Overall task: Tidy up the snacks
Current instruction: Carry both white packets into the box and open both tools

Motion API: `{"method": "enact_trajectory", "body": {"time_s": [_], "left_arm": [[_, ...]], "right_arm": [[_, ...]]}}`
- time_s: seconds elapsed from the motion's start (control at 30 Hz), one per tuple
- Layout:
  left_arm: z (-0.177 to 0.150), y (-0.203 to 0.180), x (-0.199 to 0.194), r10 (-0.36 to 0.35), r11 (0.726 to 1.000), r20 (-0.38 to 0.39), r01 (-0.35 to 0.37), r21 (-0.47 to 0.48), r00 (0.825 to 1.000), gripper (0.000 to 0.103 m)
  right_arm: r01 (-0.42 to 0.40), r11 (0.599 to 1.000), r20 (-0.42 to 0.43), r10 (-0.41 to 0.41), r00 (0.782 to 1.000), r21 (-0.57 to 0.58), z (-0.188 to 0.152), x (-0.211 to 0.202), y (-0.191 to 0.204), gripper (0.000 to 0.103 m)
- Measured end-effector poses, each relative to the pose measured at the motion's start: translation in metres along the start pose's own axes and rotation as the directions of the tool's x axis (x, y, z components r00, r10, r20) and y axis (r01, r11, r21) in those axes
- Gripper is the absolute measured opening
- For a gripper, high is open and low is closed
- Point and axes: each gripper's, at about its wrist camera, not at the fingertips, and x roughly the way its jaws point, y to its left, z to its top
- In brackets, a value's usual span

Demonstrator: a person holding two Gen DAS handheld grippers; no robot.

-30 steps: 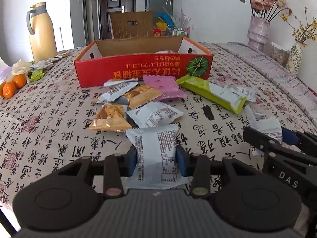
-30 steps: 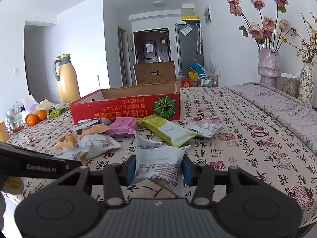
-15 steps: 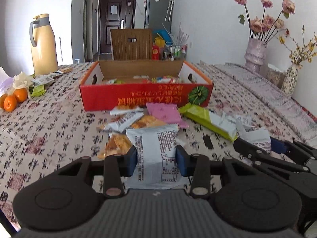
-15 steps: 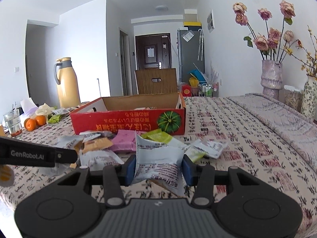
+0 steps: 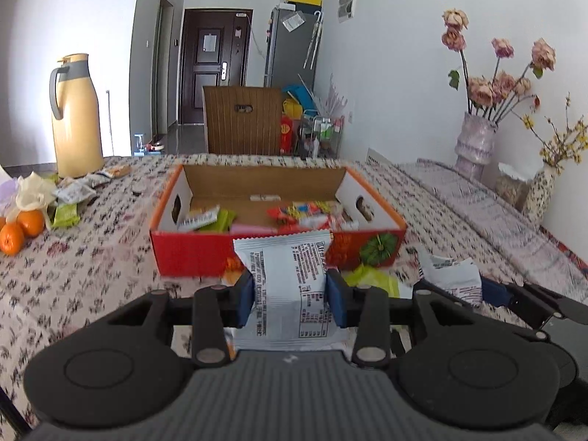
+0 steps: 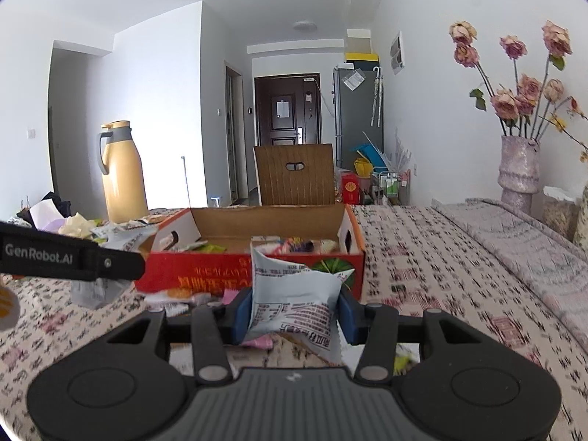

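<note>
My left gripper (image 5: 289,301) is shut on a white snack packet (image 5: 284,275) and holds it above the table, just in front of the red cardboard box (image 5: 191,253). My right gripper (image 6: 294,312) is shut on another white snack packet (image 6: 294,294), also raised in front of the box (image 6: 191,275). The box holds several snack packets (image 5: 305,213). More loose packets (image 6: 176,296) lie on the table below, partly hidden by the grippers. The right gripper with its packet shows at the right of the left wrist view (image 5: 455,283).
A yellow thermos jug (image 5: 75,117) stands at the back left, with oranges (image 5: 18,228) and more wrappers (image 5: 73,193) near it. Vases with flowers (image 5: 474,147) stand at the right. A chair back (image 5: 242,121) is behind the table's far edge.
Both grippers have risen and moved toward the box with their packets; the box's inside has come into view and the loose packets have dropped below the fingers.
</note>
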Motion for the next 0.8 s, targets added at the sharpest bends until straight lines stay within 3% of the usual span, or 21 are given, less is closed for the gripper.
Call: {"method": "enact_trajectory", "body": {"time_s": [0.8], "left_arm": [[0.106,0.039,0.077,0.051,0.998,0.093,-0.049,-0.028,0.994,0.041]], "right_arm": [[-0.047,0.998,0.067,0.05,0.996,-0.052,0.093,0.107,0.027,0.047]]}}
